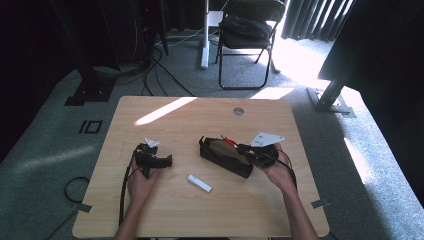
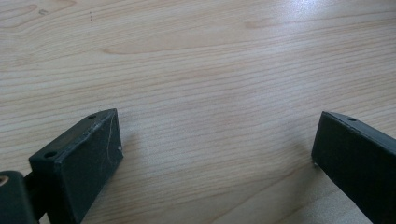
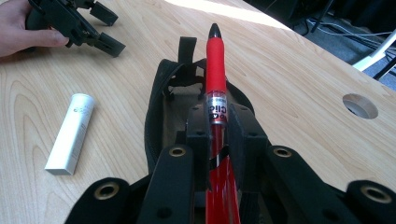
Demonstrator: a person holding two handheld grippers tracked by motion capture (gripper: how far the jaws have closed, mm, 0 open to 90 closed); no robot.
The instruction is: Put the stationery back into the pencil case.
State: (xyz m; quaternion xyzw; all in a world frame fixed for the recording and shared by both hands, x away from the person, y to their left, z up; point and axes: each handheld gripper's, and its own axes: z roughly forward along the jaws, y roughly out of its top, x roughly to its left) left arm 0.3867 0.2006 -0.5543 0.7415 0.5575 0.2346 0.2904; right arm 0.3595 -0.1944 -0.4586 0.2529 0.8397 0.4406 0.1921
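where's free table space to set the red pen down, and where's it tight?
Free: the far strip of the table toward the round hole, and the near edge below the white tube. Tight: the middle, where the black pouch, white tube and left gripper lie close. The right gripper holds the red pen over the pouch.

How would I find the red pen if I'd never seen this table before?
Start at the light wooden table and look right of its middle for the open black fabric pencil case. Just above it, the right gripper has its jaws shut on the red pen. It's the only bright red thing; the small white stick nearby lies loose.
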